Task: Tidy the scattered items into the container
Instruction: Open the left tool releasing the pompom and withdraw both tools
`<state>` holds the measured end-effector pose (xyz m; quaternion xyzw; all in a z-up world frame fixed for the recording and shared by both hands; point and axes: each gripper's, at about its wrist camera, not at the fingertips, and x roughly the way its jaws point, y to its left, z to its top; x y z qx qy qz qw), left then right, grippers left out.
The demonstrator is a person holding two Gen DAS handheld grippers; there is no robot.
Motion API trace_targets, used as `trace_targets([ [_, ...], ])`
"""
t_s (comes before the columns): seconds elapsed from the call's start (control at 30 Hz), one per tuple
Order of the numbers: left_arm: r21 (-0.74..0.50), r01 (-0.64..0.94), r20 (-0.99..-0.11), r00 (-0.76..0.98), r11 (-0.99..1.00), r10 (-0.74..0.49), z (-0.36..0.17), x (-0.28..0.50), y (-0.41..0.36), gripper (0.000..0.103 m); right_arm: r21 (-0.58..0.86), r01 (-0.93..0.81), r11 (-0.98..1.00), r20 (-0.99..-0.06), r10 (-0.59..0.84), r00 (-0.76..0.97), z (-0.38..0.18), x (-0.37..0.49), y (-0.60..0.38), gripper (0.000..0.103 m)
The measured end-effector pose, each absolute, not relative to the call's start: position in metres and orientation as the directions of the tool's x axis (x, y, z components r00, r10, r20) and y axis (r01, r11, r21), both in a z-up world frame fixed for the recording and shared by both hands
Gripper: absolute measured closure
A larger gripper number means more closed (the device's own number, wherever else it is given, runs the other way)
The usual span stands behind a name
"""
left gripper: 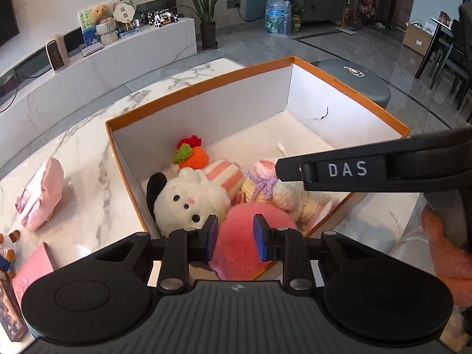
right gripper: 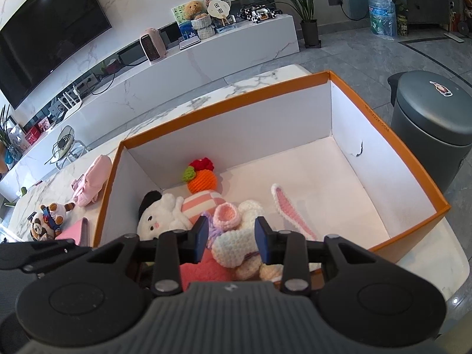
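An orange-rimmed white box (left gripper: 203, 84) (right gripper: 224, 100) stands on the marble table. Inside lie a white plush dog (left gripper: 188, 194) (right gripper: 159, 215), a crochet carrot (left gripper: 193, 155) (right gripper: 203, 178), a striped pink ball (left gripper: 225, 172) (right gripper: 200, 202), a crochet bunny (left gripper: 283, 188) (right gripper: 236, 242) and a pink plush (left gripper: 242, 244) (right gripper: 203, 268). My left gripper (left gripper: 236, 236) is open above the pink plush. My right gripper (right gripper: 231, 237) is open above the bunny, not touching it. The right gripper's body (left gripper: 368, 168) shows over the box's right side in the left wrist view.
Left of the box on the table lie a pink pouch (left gripper: 41, 194) (right gripper: 90, 180), a small bear toy (left gripper: 7, 247) (right gripper: 48, 216) and a pink card box (left gripper: 32, 268) (right gripper: 75, 230). A grey bin (right gripper: 433, 109) stands right of the table. A TV bench runs behind.
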<state>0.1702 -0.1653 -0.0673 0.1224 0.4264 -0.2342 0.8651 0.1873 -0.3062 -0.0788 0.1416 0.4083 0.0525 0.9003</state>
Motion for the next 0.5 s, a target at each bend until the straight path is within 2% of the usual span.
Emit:
trace_targets([
  [0.5,0.019,0.448,-0.748,0.600,0.894,-0.285,-0.037,0.143,-0.145,0.073,0.241,0.014,0.970,-0.712,0.167,0.682,-0.052,0.155,-0.294,0.062],
])
